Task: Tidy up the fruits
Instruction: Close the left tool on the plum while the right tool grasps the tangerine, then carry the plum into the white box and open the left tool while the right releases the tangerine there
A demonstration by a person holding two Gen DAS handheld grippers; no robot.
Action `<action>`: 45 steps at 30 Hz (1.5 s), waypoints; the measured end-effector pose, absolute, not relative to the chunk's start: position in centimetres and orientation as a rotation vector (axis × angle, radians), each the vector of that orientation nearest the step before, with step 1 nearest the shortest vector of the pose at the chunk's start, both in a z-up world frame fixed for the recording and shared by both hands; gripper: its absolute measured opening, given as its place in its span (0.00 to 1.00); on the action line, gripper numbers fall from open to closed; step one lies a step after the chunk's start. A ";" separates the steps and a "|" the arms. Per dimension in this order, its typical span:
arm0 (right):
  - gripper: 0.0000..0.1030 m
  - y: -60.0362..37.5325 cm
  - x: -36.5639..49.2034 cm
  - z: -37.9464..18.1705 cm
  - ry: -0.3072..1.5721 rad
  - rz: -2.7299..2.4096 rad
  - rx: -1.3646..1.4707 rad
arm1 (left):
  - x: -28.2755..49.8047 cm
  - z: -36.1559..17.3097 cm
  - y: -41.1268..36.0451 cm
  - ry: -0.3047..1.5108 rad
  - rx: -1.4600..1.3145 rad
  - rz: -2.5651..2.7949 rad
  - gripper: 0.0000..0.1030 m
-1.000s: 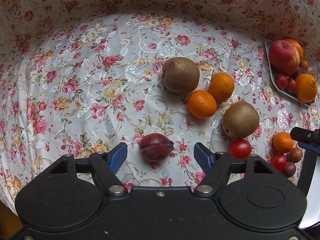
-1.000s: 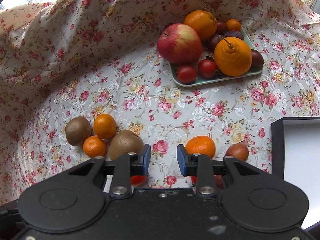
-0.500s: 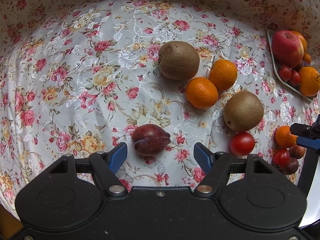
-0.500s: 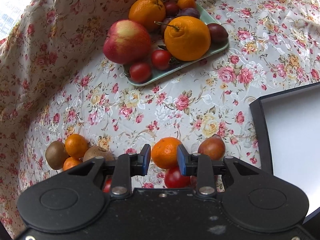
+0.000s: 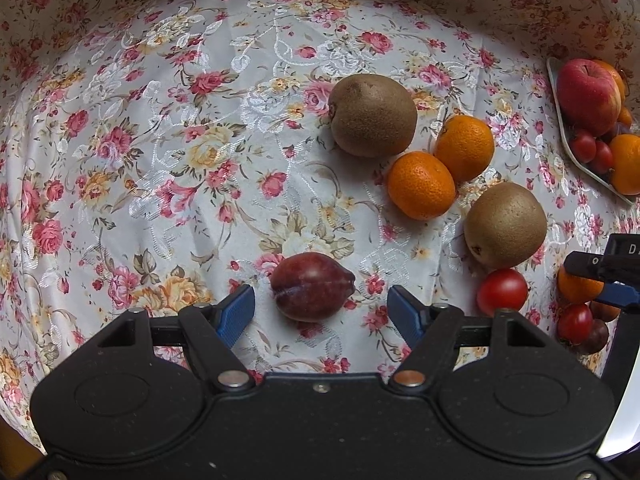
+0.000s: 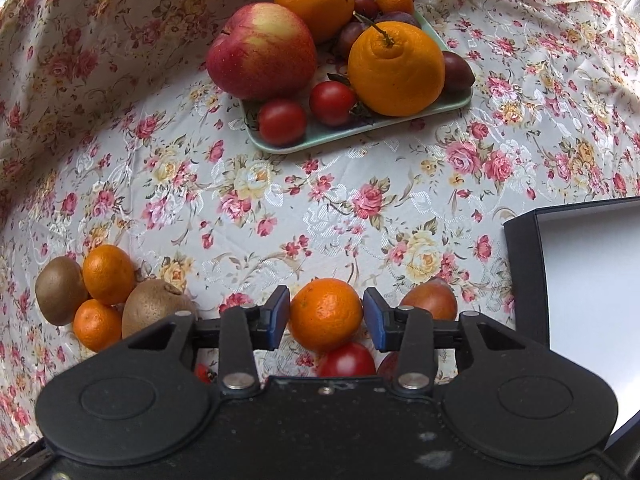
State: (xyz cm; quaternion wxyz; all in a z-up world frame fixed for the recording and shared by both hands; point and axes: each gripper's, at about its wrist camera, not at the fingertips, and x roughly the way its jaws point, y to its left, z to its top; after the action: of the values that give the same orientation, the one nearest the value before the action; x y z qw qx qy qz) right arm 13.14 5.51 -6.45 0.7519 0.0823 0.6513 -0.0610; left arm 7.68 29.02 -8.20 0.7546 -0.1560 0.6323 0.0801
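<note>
While the left gripper [image 5: 320,310] hangs released around a plum [image 5: 312,286], the right gripper [image 6: 325,318] brackets a tangerine [image 6: 326,314], pads not clearly touching.

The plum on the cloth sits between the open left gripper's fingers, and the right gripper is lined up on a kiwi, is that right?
Not quite. The right gripper is lined up on a small orange, not a kiwi, as the right wrist view shows. The plum does sit between the open left gripper fingers.
</note>
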 end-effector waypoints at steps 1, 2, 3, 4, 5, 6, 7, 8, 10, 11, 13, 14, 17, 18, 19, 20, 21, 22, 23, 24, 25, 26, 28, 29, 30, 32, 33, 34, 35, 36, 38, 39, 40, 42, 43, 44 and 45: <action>0.41 5.6 13.2 -6.7 1.440 -0.127 0.189 | 7.6 -8.1 29.1 1.378 -0.344 0.171 0.72; 0.40 5.8 13.2 -7.0 1.459 -0.123 0.200 | 7.6 -8.1 29.2 1.377 -0.346 0.169 0.71; 0.40 5.8 13.1 -7.1 1.458 -0.125 0.203 | 7.5 -8.1 29.3 1.378 -0.350 0.168 0.70; 0.40 6.0 13.0 -7.1 1.450 -0.129 0.196 | 7.4 -8.0 29.4 1.377 -0.356 0.168 0.70; 0.39 6.2 12.9 -6.9 1.441 -0.125 0.184 | 7.4 -8.0 29.5 1.375 -0.362 0.169 0.68; 0.39 6.3 12.8 -6.8 1.433 -0.117 0.179 | 7.4 -8.0 29.6 1.372 -0.366 0.171 0.67; 0.39 6.4 12.7 -6.6 1.424 -0.111 0.177 | 7.3 -7.9 29.6 1.368 -0.366 0.174 0.62; 0.39 6.5 12.6 -6.4 1.417 -0.109 0.182 | 7.3 -7.8 29.7 1.362 -0.365 0.180 0.56; 0.39 6.5 12.5 -6.0 1.408 -0.099 0.195 | 7.2 -7.6 30.0 1.352 -0.380 0.183 0.49; 0.39 6.5 12.4 -5.6 1.403 -0.090 0.202 | 7.2 -7.6 30.2 1.349 -0.399 0.184 0.49; 0.39 6.6 12.2 -5.1 1.390 -0.073 0.210 | 7.0 -7.5 30.8 1.343 -0.445 0.197 0.49; 0.39 6.7 12.2 -4.7 1.382 -0.066 0.211 | 7.0 -7.3 31.0 1.338 -0.456 0.206 0.49; 0.38 6.9 12.1 -4.1 1.361 -0.040 0.215 | 6.9 -6.2 31.6 1.306 -0.466 0.243 0.49; 0.38 6.8 12.0 -3.9 1.354 -0.032 0.222 | 6.9 -5.6 31.7 1.291 -0.468 0.253 0.49; 0.38 6.7 12.0 -3.7 1.350 -0.028 0.227 | 6.9 -5.1 31.8 1.278 -0.470 0.259 0.49; 0.38 6.6 11.9 -3.5 1.345 -0.024 0.232 | 6.9 -4.6 31.8 1.265 -0.472 0.264 0.49; 0.38 6.5 11.8 -3.3 1.343 -0.023 0.236 | 6.9 -4.1 31.7 1.255 -0.471 0.268 0.49; 0.38 6.3 11.7 -3.2 1.340 -0.021 0.240 | 7.0 -3.5 31.5 1.240 -0.468 0.273 0.49; 0.38 6.1 11.6 -3.1 1.337 -0.017 0.246 | 7.0 -2.9 31.3 1.228 -0.460 0.277 0.49; 0.38 5.8 11.6 -2.9 1.335 -0.015 0.250 | 7.2 -2.5 31.0 1.219 -0.452 0.281 0.49; 0.38 5.5 11.5 -2.8 1.333 -0.014 0.259 | 7.3 -2.1 30.6 1.213 -0.442 0.283 0.49; 0.38 5.1 11.4 -2.7 1.331 -0.014 0.266 | 7.4 -1.7 30.1 1.207 -0.429 0.283 0.49; 0.38 4.0 11.2 -2.4 1.327 -0.020 0.281 | 7.8 -1.1 28.7 1.197 -0.402 0.277 0.49; 0.38 3.5 11.1 -2.2 1.326 -0.026 0.286 | 8.0 -0.9 28.0 1.196 -0.391 0.268 0.49; 0.38 2.8 11.0 -2.1 1.325 -0.036 0.294 | 8.2 -0.7 27.4 1.197 -0.386 0.258 0.49; 0.38 1.1 11.0 -1.8 1.323 -0.059 0.313 | 8.5 -0.3 25.5 1.200 -0.381 0.217 0.49; 0.38 0.2 10.9 -1.7 1.322 -0.072 0.321 | 8.7 -0.2 24.5 1.203 -0.374 0.195 0.49; 0.38 -0.7 10.9 -1.5 1.321 -0.086 0.330 | 8.8 0.0 23.5 1.206 -0.361 0.176 0.49; 0.38 -1.6 10.9 -1.4 1.319 -0.104 0.339 | 9.0 0.1 22.3 1.209 -0.345 0.158 0.49; 0.38 -2.6 10.9 -1.3 1.318 -0.122 0.349 | 9.1 0.3 21.1 1.210 -0.328 0.138 0.49; 0.38 -4.5 10.8 -1.1 1.316 -0.157 0.368 | 9.4 0.5 19.1 1.216 -0.304 0.101 0.49; 0.38 -5.9 10.7 -0.9 1.314 -0.180 0.381 | 9.5 0.6 17.9 1.218 -0.293 0.078 0.49; 0.38 -6.9 10.6 -0.8 1.313 -0.199 0.391 | 9.5 0.8 16.5 1.219 -0.281 0.051 0.49; 0.38 -9.3 10.4 -0.7 1.313 -0.246 0.413 | 9.6 1.1 14.1 1.222 -0.254 0.003 0.49; 0.38 -10.3 10.3 -0.7 1.314 -0.267 0.424 | 9.7 1.1 13.0 1.224 -0.238 -0.016 0.49; 0.38 -11.5 10.1 -0.8 1.316 -0.292 0.435 | 9.7 1.2 11.8 1.226 -0.222 -0.035 0.49; 0.38 -12.6 9.9 -0.9 1.320 -0.315 0.443 | 9.7 1.1 10.5 1.230 -0.206 -0.053 0.49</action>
State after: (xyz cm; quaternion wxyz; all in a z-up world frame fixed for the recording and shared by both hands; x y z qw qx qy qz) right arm 9.94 -12.61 -0.91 0.7559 0.2034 0.6053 -0.1445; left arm 9.67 10.54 1.13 0.8113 -0.0965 0.5760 -0.0247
